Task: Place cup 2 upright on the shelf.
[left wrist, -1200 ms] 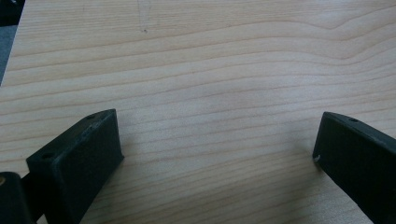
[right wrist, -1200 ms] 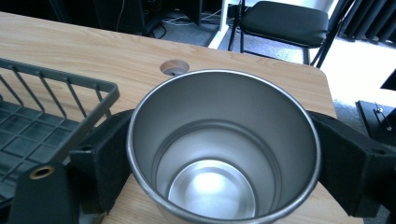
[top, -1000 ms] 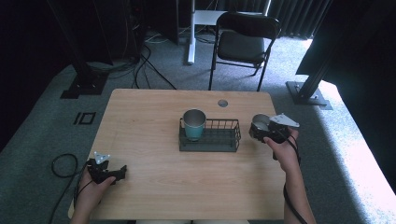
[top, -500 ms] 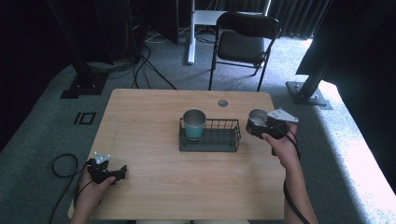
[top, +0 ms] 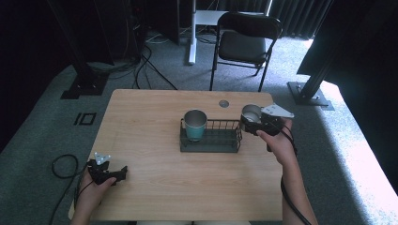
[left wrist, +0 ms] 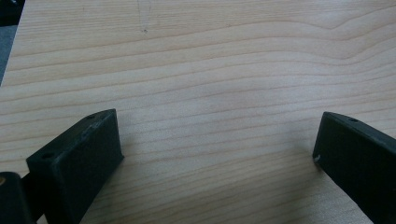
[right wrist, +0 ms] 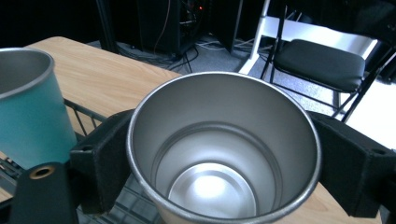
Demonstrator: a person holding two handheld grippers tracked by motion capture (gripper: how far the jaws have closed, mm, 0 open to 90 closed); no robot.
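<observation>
Open tabletop [top: 141,122] left — basket [top: 211,140], teal cup [top: 195,124] mid-table

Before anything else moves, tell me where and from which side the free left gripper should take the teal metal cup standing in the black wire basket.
Grip the teal metal cup by its upper wall, coming down from above with the open left gripper. It stands upright at the left end of the black wire basket, whose walls screen its lower half, and its open rim rises clear above them.

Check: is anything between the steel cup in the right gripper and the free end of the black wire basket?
Nothing visible. The steel cup hangs by the black wire basket's right end; the teal cup stands at its left end.
</observation>
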